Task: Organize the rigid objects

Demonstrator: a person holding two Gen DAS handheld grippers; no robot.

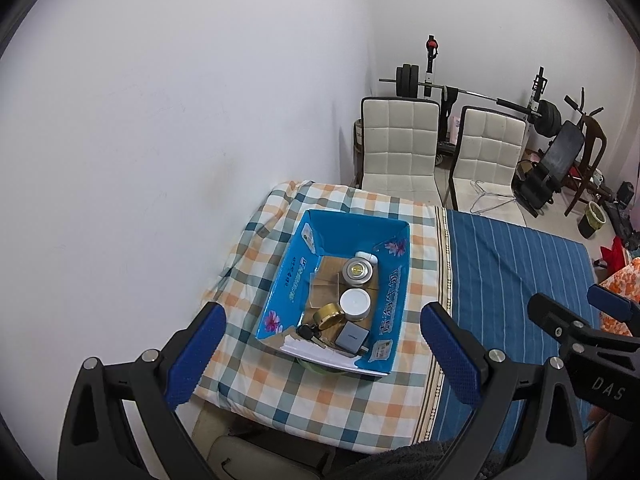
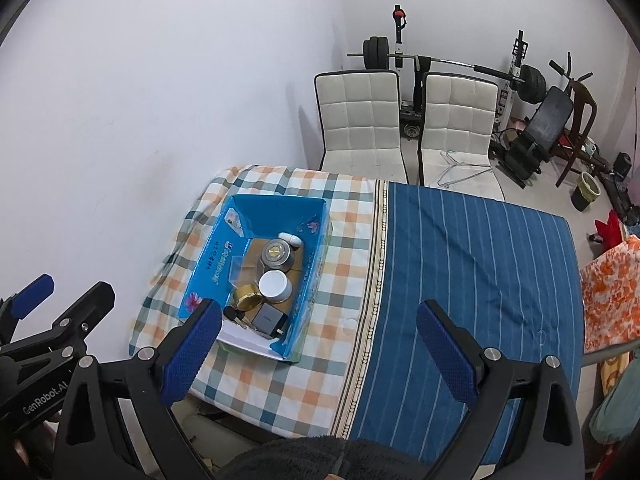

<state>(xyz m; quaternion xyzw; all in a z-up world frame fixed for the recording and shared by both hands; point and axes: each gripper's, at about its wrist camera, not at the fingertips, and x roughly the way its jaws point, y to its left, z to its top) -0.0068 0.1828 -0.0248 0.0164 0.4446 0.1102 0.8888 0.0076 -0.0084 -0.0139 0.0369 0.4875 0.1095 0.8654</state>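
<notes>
Blue box [image 1: 394,320] lies near the bed's [image 2: 480,248] wall-side edge, long axis running toward the chairs [image 2: 360,128]. Jars [image 1: 355,302] and small items fill it. Both the left gripper [image 1: 320,344] and the right gripper [image 2: 320,340] hover spread wide, empty.

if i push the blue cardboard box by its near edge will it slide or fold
The blue cardboard box probably buckles before sliding: its near wall looks torn and low. The checked cloth under it is soft and wrinkled, so it may bunch up. The white jar and other things inside add weight, likely resisting a push.

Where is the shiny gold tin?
The gold tin sits inside the blue box, beside the white jar and above the grey charger in both views.
</notes>
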